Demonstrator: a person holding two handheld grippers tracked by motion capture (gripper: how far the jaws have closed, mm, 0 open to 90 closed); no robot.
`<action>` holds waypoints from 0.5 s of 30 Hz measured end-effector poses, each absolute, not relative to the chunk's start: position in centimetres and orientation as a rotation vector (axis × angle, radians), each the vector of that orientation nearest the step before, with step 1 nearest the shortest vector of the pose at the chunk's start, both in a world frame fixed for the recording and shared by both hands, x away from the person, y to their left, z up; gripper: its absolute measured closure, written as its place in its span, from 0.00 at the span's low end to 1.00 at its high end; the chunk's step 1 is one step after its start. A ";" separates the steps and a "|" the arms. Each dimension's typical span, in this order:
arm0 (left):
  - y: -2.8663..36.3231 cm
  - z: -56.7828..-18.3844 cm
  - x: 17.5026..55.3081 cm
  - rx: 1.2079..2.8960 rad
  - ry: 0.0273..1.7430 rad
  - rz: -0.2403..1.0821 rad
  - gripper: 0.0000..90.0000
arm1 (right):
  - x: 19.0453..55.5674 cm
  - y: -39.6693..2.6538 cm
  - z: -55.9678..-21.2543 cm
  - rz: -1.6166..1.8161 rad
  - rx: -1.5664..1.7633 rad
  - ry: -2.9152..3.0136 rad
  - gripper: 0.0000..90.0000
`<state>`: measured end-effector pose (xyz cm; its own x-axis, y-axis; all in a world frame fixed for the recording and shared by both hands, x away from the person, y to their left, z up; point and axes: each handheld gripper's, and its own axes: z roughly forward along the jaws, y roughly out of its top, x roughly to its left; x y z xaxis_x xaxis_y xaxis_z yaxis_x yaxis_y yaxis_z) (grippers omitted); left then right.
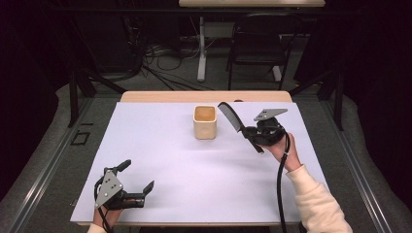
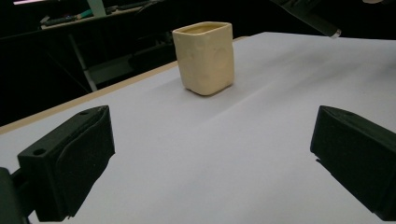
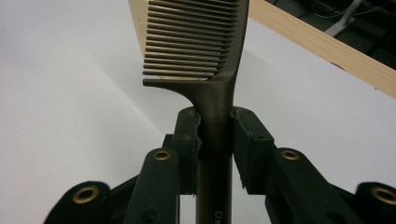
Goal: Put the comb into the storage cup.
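Left claw: rests low on the near left part of the table, jaws spread wide with nothing between them; in the left gripper view its two black pads stand far apart over bare white surface, facing the cup.
Cup: a cream, square-sided cup standing upright toward the far middle of the table, mouth open and, as far as can be seen, empty; well apart from the left claw, near the comb.
Comb: dark, held up off the table just to the right of the cup, teeth end highest and leaning toward the cup's rim, not touching it.
Right claw: clamped narrow on the comb's handle just below the teeth; the right gripper view shows both pads pressing the handle from either side.
Step in hand: carrying the comb to the cup, by the look of it, to stand it inside.
Next move: bring the comb over the open mouth, tip it more upright, lower one end in, and only then loosen the grip.
Care: a knock on the rim could tip the light cup; the idle left claw could steady it.
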<state>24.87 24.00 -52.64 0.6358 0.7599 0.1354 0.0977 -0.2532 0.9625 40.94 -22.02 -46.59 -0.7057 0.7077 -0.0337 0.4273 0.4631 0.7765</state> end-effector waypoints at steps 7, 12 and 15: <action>24.0 -52.6 24.9 1.737 0.701 0.738 0.00 | 41.0 -21.8 -46.6 1.123 0.953 2.347 0.80; 24.0 -52.7 24.9 1.738 0.702 0.737 0.00 | 41.0 -21.9 -46.5 1.142 0.949 2.331 0.80; 24.0 -52.6 24.9 1.735 0.703 0.737 0.00 | 41.0 -21.8 -46.5 1.149 0.950 2.328 0.80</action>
